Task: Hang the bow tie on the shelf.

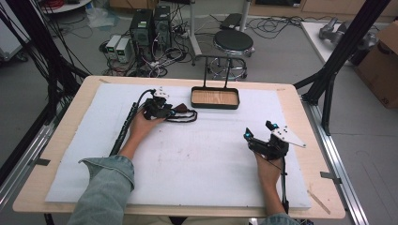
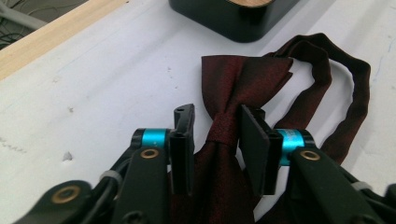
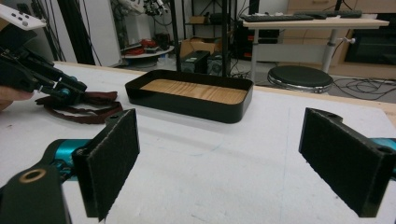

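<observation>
burgundy bow tie [image 2: 243, 88] lies on the white desk [image 1: 197, 159] at 8 o'clock of the black wood-floored tray [image 1: 215, 98]. left tongs [image 2: 217, 135] straddle its knot, jaws apart; whether they touch it is unclear, its near wing hidden. right tongs [image 1: 259, 131] gape wide at 4 o'clock.

A grey floor [image 1: 281, 51] is seen beyond the wooden table [image 1: 300, 122], strewn with tangled cables [image 1: 159, 61]. Two computer towers [image 1: 150, 26] are stood beside a round black stool [image 1: 233, 43]. A cardboard box [image 1: 381, 65] is placed at the right, and a desk [image 3: 317, 22] is seen farther back
</observation>
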